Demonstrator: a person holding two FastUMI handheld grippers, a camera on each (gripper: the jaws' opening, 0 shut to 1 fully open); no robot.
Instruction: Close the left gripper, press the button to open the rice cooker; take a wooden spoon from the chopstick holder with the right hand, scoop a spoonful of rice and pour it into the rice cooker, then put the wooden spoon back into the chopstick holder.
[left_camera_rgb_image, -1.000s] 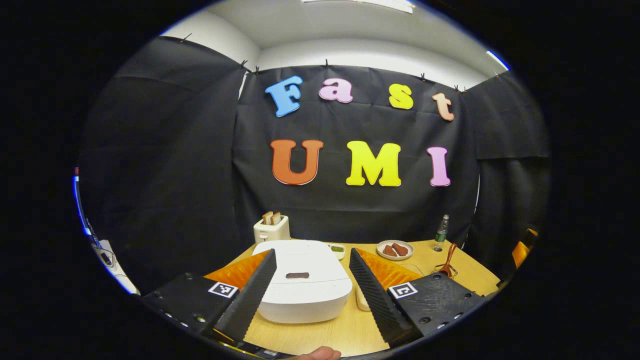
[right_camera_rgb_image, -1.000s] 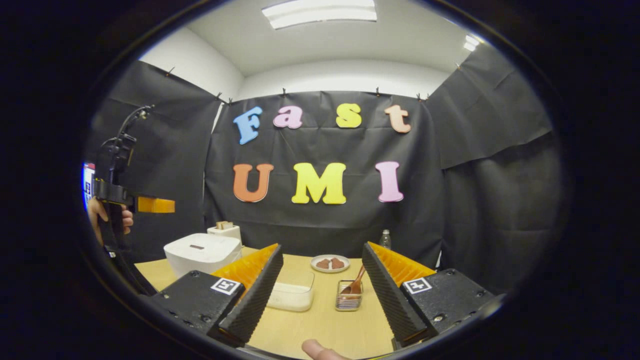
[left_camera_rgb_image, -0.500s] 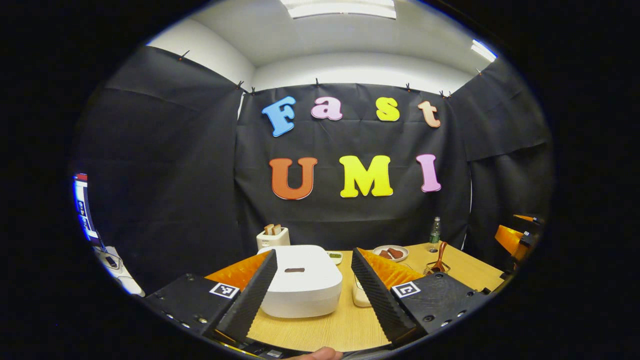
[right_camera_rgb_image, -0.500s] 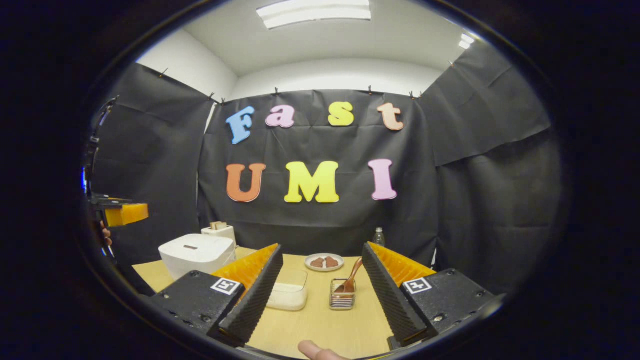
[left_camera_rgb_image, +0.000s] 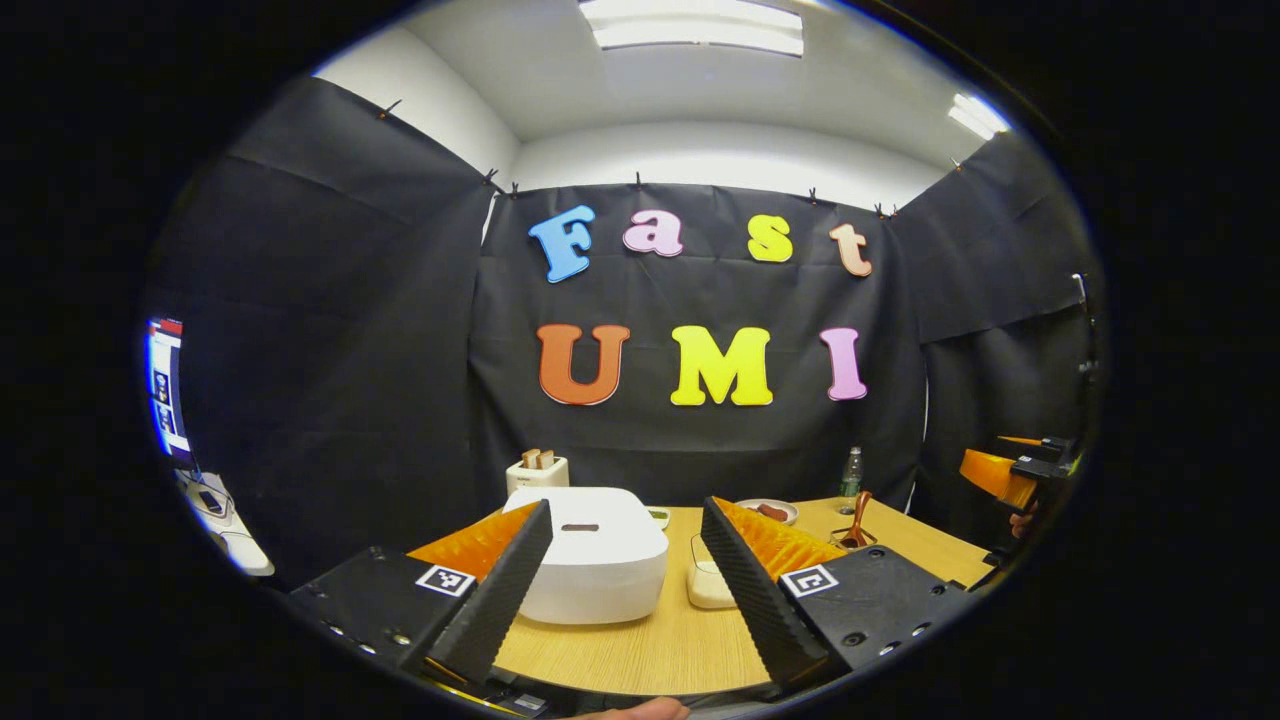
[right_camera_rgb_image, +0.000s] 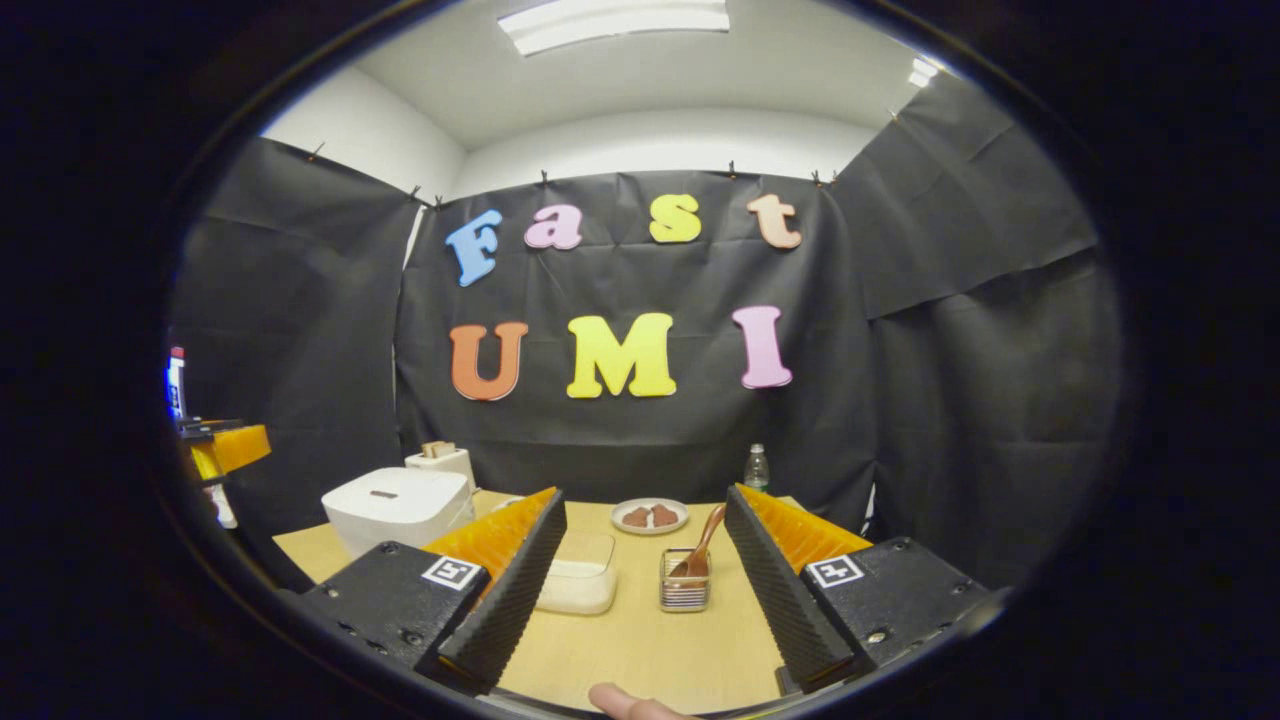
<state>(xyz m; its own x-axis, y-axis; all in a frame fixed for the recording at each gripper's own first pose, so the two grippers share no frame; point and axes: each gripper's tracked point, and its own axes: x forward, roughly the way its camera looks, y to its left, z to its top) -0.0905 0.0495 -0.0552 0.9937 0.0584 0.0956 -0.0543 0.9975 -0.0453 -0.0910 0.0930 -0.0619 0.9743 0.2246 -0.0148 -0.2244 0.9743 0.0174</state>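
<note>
Both grippers hang back with jaws wide apart. If the left gripper (left_camera_rgb_image: 625, 585) stays spread, it may straddle the rice cooker's (left_camera_rgb_image: 595, 555) button (left_camera_rgb_image: 580, 527), near the table's (left_camera_rgb_image: 680, 650) left edge.

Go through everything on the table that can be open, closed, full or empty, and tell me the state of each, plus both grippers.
rice cooker: lid closed
wooden spoon: standing in the chopstick holder
rice container: open top, rice inside
toaster: bread in the slots
plate: holds two brown pieces
bottle: upright, capped
left gripper: open, holding nothing
right gripper: open, holding nothing
</note>
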